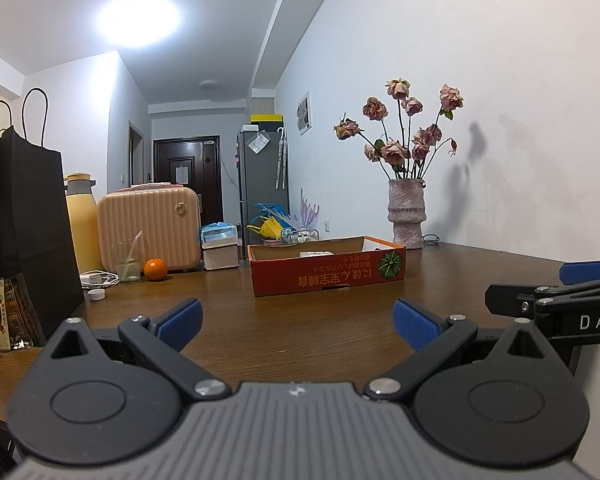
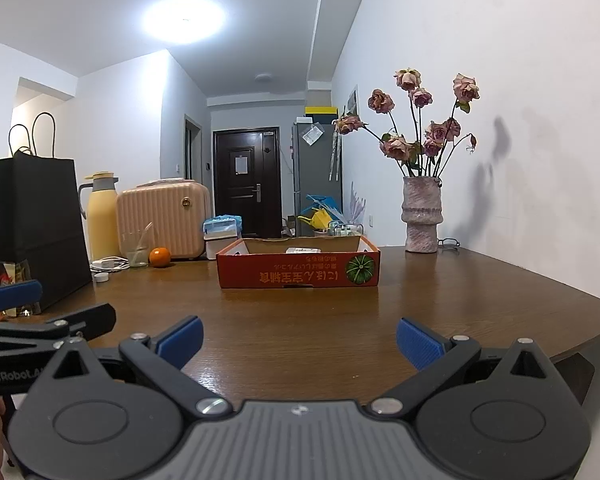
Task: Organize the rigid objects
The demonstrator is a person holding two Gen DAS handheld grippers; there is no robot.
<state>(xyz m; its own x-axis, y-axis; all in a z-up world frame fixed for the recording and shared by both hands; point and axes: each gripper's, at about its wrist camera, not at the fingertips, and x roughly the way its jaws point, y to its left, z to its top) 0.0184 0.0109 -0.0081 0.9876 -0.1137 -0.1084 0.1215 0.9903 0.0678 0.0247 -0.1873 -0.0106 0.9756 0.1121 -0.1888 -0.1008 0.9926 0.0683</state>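
Both grippers hang low over the near edge of the brown bench [image 1: 300, 320], side by side, pointing at the far wall. The left gripper [image 1: 298, 324] has its blue pads spread wide with nothing between them. Same for the right gripper [image 2: 300, 342]: wide apart, holding nothing. Each one peeks into the other's view, the right one at 3 o'clock in the left wrist view, the left one at 9 o'clock in the right wrist view.

Dead ahead at 12 o'clock sits a shallow red box [image 2: 298, 266] with a pumpkin picture and upside-down print on its front. Inside, toward the back, there's something white [image 2: 303, 250], too small to tell what.

Over at 10 o'clock there's a cluster: an orange [image 2: 159, 257], a glass [image 2: 137, 250] with a straw just beside it, a white charger with cable [image 2: 109, 265], and a small white cap [image 2: 102, 277] lying nearer. Behind those stand a peach case [image 2: 164, 218] and a yellow flask [image 2: 102, 220]. A black bag [image 2: 36, 224] stands at 9 o'clock, with snack packets [image 1: 4, 312] at its foot.

At 1 o'clock, up against the wall, a vase [image 2: 421, 216] holds dried roses, and a pair of glasses [image 2: 449, 243] lies right beside it.
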